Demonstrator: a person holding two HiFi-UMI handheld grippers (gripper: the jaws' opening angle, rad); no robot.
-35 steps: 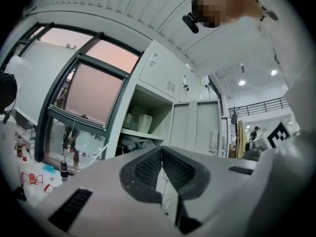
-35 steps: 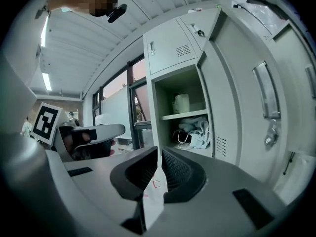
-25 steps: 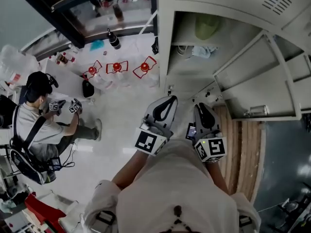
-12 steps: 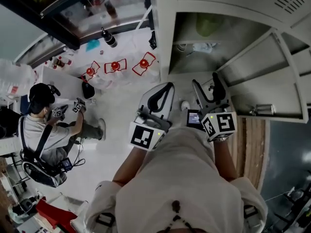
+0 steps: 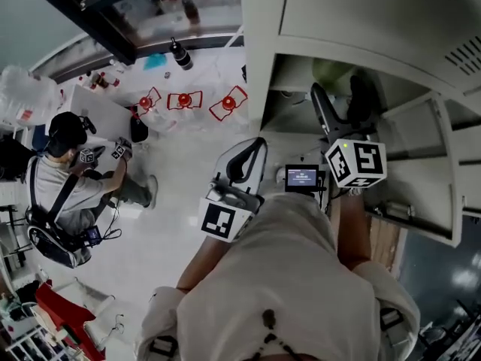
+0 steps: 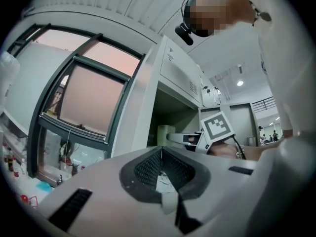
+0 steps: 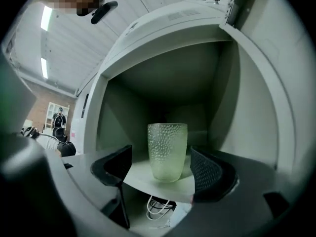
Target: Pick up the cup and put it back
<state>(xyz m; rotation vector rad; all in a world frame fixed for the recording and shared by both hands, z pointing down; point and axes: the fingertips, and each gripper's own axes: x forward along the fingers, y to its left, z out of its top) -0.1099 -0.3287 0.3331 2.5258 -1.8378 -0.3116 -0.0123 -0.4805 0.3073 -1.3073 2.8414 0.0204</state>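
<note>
- Pale green translucent cup [image 7: 167, 152], dimpled all over, stands upright on a shelf [image 7: 140, 176], centre frame.
- Right gripper [image 7: 163, 172]: jaws, just opened wide, flank the cup without touching it.
- Left gripper [image 6: 161, 168]: jaws pressed together, empty.

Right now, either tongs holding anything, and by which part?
Nothing held. Right tongs have just been opening, cup standing untouched ahead of them; left tongs shut, empty.

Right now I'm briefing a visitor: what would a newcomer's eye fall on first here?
A pale green dimpled cup stands upright on the locker shelf, framed untouched by the right tool, whose jaws have just been opening. The left tool is shut. Another person shows at the head view's left.
</note>
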